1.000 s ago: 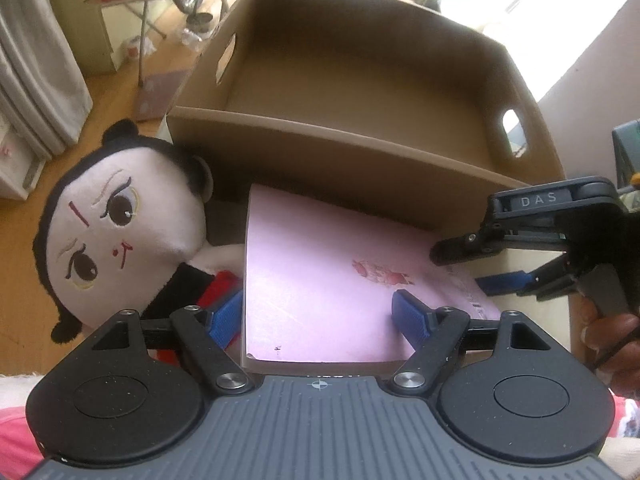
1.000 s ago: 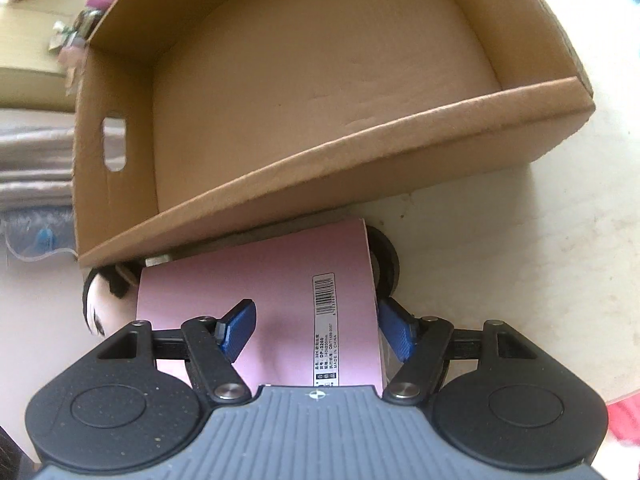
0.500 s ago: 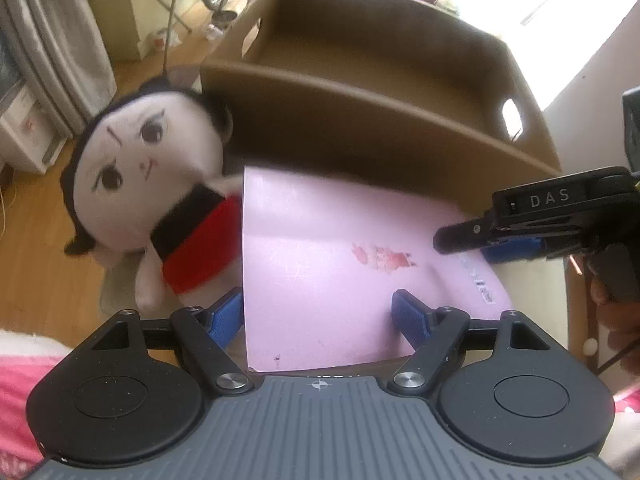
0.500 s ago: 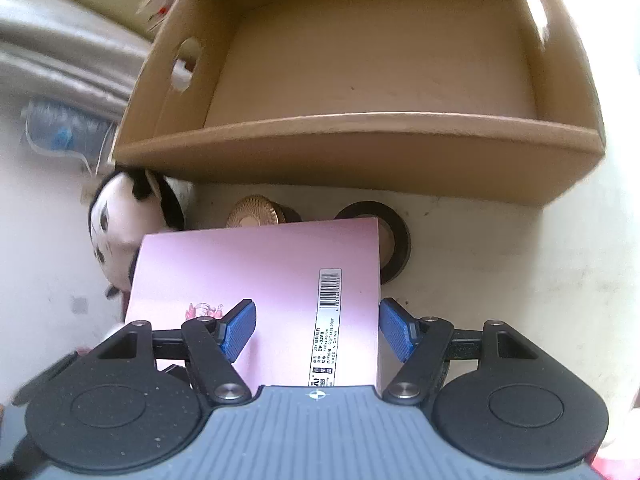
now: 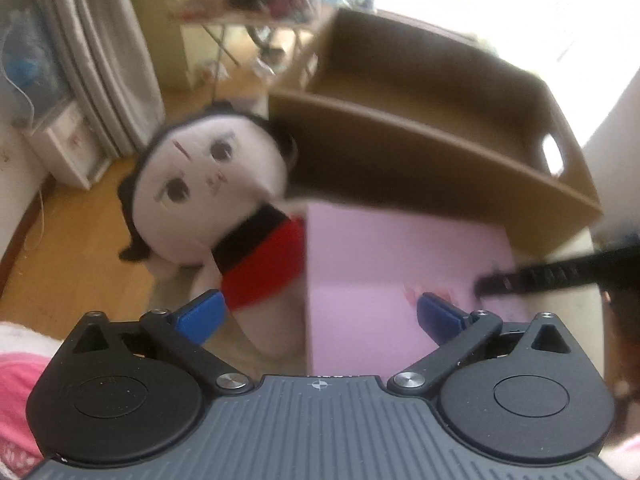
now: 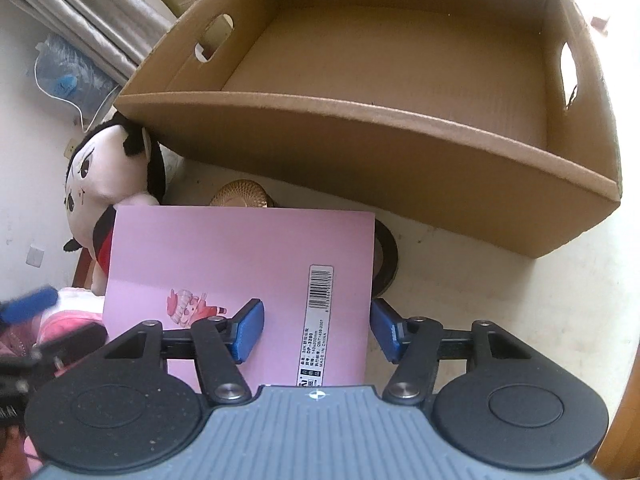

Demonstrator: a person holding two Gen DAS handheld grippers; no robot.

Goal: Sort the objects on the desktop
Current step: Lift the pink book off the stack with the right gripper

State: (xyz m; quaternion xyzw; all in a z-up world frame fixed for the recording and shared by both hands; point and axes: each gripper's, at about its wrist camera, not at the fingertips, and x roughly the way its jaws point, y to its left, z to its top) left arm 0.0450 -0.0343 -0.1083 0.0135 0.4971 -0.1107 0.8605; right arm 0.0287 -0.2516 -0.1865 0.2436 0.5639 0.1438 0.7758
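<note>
Right wrist: right gripper (image 6: 316, 330) grips pink booklet (image 6: 240, 256) before cardboard box (image 6: 360, 136)

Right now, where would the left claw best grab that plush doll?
Probably around the red torso of the plush doll, coming from the near side, where the open left claw is. The torso looks narrow and soft; the head is broad, round and tucked by the cardboard box, and the pink notebook crowds one side.

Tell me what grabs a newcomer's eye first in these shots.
The pink notebook fills the foreground between the right gripper fingers. Behind it gapes a big cardboard box, nothing showing inside. A plush doll with a pale face and red top leans at the box's left corner.
</note>
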